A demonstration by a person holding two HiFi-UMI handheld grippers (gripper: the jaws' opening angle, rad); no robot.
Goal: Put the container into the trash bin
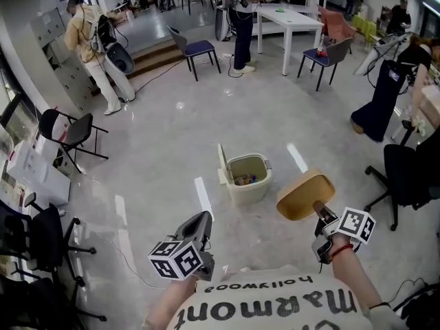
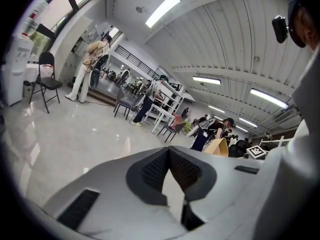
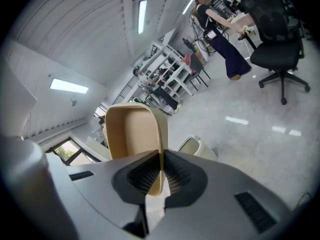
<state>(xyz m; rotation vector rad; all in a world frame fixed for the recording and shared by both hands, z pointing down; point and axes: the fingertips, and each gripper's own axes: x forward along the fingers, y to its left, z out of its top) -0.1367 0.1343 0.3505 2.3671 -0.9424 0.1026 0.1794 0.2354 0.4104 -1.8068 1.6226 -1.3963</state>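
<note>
A tan, shallow container (image 1: 304,194) hangs in the air just right of the beige trash bin (image 1: 247,177), which stands on the floor with its lid up and some rubbish inside. My right gripper (image 1: 319,208) is shut on the container's rim. In the right gripper view the container (image 3: 131,131) stands upright, its wall pinched in my right gripper (image 3: 161,168), with the bin (image 3: 196,147) beyond it on the floor. My left gripper (image 1: 204,220) is held low, left of the bin. In its own view my left gripper (image 2: 169,158) is shut with nothing in it, and the container (image 2: 220,147) shows at the right.
A black office chair (image 1: 410,177) stands close on the right. Folding chairs (image 1: 69,135) are at the left. A white table (image 1: 289,20) with chairs (image 1: 195,48) and several people stand farther back. White strips (image 1: 203,198) mark the grey floor.
</note>
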